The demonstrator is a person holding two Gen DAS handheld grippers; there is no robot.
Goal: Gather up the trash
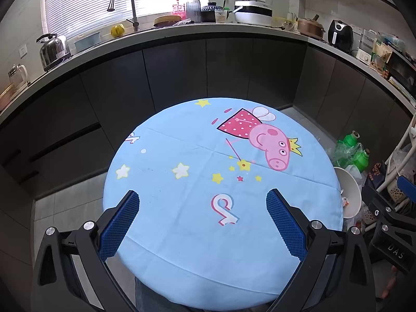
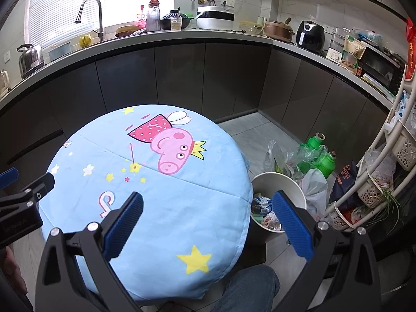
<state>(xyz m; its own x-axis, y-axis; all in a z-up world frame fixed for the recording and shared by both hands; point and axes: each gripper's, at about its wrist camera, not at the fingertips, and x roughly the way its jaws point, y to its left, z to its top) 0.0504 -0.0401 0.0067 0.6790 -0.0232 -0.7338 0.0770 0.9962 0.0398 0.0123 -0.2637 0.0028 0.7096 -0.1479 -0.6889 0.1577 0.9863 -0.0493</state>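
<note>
Hovering over round table (image 1: 182, 234), I held left gripper (image 1: 202, 202) spread wide, nothing between fingers. Right gripper (image 2: 207, 204) likewise gaped, empty, at table's edge. White bin (image 2: 296, 184) sat on floor at table's 3 o'clock, crumpled trash (image 2: 262, 208) inside. Green bottles (image 2: 321, 153) beyond bin, 1 o'clock.

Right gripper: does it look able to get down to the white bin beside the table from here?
Probably yes. The right gripper is open and empty, and the white bin stands uncovered on the floor below its right finger, past the table edge.
</note>
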